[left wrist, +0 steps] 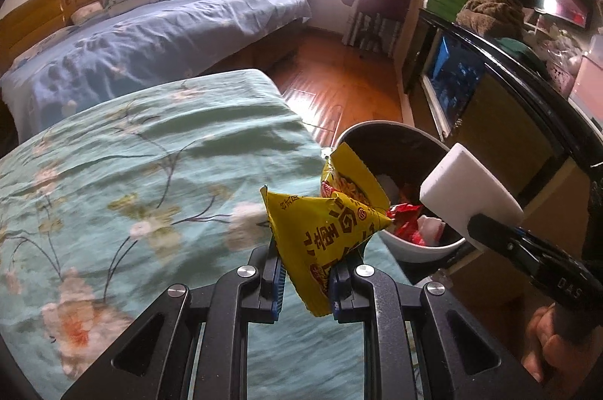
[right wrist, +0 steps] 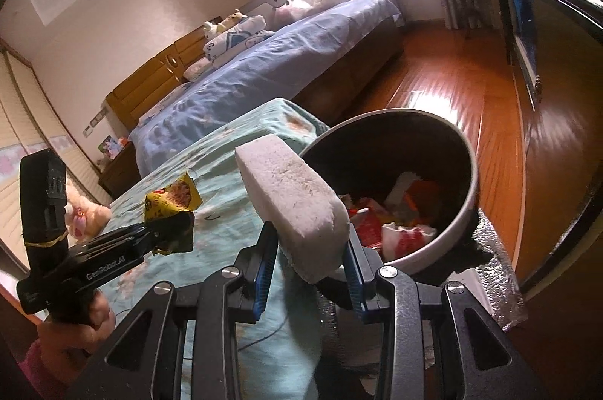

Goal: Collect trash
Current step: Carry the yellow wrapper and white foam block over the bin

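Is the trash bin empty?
No, the trash bin already holds red and white wrappers at its bottom.

**What the two wrist views leave out of sight**

The yellow wrapper [left wrist: 331,241] has its lower end tucked behind the blue pads of the left gripper [left wrist: 307,281]. The near end of the white foam block [right wrist: 297,207] is covered by the right gripper [right wrist: 312,262] fingers. The near rim of the trash bin [right wrist: 467,211] is blocked by that block and gripper. The window glare washes out the far wall. The hand [left wrist: 546,351] at the right edge is cut off.
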Demonstrator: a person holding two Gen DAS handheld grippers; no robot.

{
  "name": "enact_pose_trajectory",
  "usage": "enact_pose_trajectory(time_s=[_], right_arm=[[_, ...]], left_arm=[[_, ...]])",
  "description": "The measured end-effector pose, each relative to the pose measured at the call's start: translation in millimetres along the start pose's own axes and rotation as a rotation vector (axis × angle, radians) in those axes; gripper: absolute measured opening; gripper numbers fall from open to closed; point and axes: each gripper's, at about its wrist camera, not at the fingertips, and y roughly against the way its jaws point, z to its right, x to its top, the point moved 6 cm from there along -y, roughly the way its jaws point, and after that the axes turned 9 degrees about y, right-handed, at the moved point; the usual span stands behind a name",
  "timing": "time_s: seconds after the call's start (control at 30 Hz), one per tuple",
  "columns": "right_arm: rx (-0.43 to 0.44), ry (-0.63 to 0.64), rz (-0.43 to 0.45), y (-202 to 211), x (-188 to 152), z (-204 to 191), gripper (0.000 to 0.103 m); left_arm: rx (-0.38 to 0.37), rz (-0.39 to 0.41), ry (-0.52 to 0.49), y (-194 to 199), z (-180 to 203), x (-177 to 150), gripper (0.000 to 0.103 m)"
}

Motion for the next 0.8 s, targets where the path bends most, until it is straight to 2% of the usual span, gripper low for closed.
enact_pose_trajectory(time_s=[0.8], right_arm=[[-0.072,-0.018,-0.003,-1.4,21.8,42.7,0.035]], left_arm=[[-0.029,-0.043,-0.06,-47.3,48.1,22.6,0.017]])
